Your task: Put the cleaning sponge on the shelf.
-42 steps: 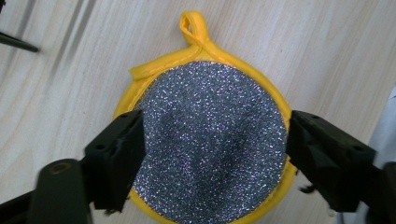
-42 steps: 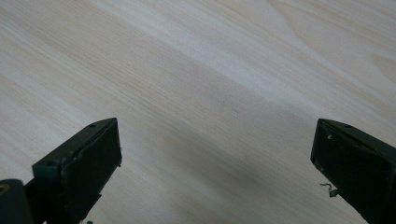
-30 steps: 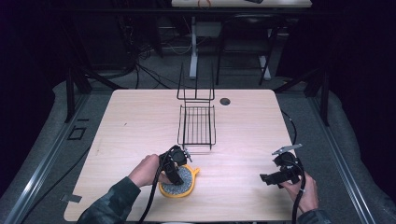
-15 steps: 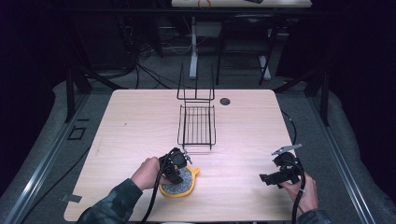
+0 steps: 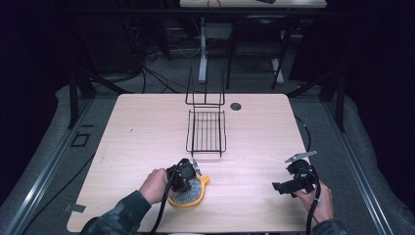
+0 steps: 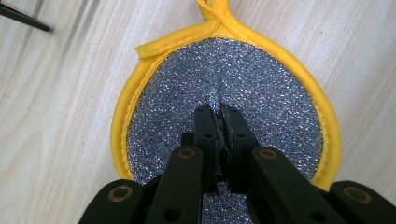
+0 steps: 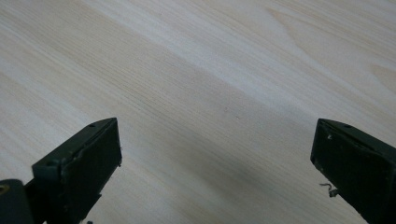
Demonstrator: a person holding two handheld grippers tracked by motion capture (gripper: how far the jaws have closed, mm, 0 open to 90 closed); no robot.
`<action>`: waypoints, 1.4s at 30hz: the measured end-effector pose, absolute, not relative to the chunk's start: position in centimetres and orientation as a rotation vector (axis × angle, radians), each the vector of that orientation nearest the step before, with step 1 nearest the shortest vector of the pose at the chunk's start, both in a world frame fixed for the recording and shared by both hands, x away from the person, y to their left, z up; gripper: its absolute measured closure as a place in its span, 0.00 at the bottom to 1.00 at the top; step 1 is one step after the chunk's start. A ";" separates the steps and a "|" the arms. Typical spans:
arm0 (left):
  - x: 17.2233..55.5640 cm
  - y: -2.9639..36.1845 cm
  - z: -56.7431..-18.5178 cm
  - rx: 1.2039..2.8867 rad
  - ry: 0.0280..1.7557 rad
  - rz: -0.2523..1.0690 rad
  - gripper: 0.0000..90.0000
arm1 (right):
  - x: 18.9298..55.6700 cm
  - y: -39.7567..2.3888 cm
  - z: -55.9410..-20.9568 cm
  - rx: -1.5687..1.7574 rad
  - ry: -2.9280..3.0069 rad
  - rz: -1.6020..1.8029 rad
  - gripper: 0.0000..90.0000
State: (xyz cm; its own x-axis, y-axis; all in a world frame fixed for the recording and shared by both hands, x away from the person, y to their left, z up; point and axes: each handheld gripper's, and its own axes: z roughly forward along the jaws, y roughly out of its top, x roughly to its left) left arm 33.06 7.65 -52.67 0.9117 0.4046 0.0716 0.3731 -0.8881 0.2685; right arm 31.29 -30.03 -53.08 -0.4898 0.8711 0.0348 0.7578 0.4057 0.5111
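Yellow-trimmed, glittery grey scrubbing pad (image 6: 224, 93) sits low and left of centre on the bench (image 5: 137, 127), and the left tongs (image 6: 219, 114) have just been closing — now pinched tight on a fold of its sparkly middle. That's the grab made; next comes a clean lift, probably toward the black wire rack (image 5: 206, 131) up at mid-frame. Path looks free. Over at lower right, the right tongs (image 7: 215, 149) hang wide apart, holding nothing, well clear of the action.

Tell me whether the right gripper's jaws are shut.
No: the right gripper has its jaws wide apart over the bare pale wooden table.
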 end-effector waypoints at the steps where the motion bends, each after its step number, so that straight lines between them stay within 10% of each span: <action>1: 33.1 7.7 -52.7 2.812 0.582 0.185 0.96 | 31.3 -30.0 -53.1 1.437 2.425 0.694 0.01; 42: 34.1 9.7 -48.6 2.714 0.599 0.215 0.97 | 31.3 -29.9 -53.1 1.432 2.444 0.681 0.02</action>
